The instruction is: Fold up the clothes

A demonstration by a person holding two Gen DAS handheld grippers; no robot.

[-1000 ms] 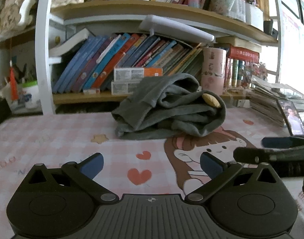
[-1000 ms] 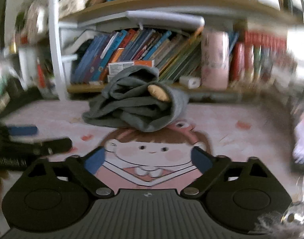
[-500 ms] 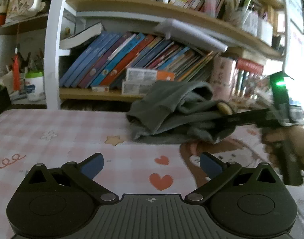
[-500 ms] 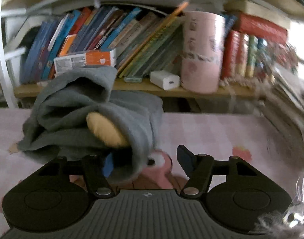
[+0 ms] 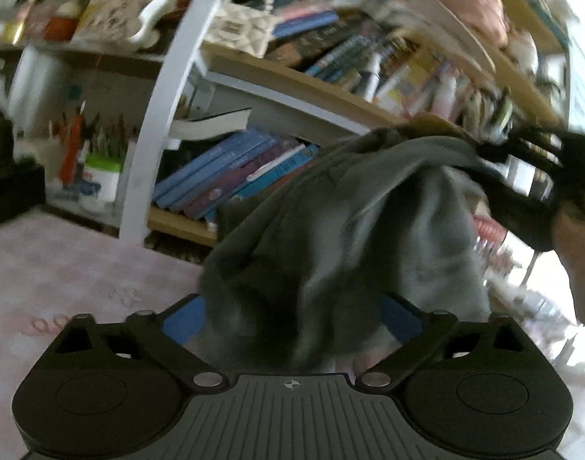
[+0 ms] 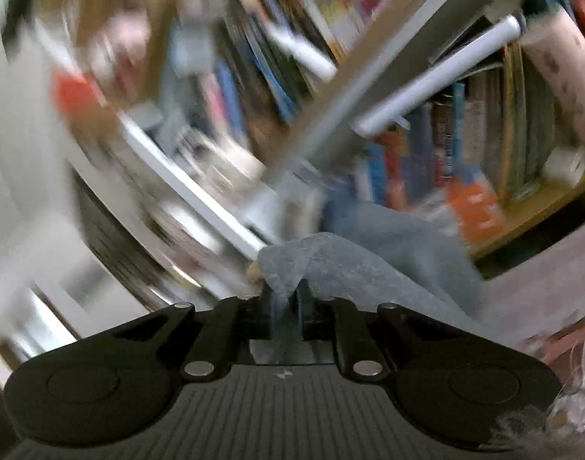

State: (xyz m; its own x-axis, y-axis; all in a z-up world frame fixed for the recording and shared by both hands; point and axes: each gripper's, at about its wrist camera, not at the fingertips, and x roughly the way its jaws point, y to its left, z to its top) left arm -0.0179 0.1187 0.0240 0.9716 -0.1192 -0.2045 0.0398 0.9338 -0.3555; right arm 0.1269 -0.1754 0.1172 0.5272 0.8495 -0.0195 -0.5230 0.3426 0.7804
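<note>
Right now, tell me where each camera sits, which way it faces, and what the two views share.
Left wrist: on the left tongs, facing the bookshelf; shows its own open fingers around hanging grey cloth, plus the right tongs and hand.
Right wrist: on the right tongs, tilted toward the shelf; shows its fingers shut on the cloth.
Shared: cloth, bookshelf.

We see a wooden bookshelf w/ white curved upright, packed w/ leaning books, pen cup at left. Table in front has pink checked cloth. Bright daylight at right edge, prob. a window; right wrist view too blurred for more.
</note>
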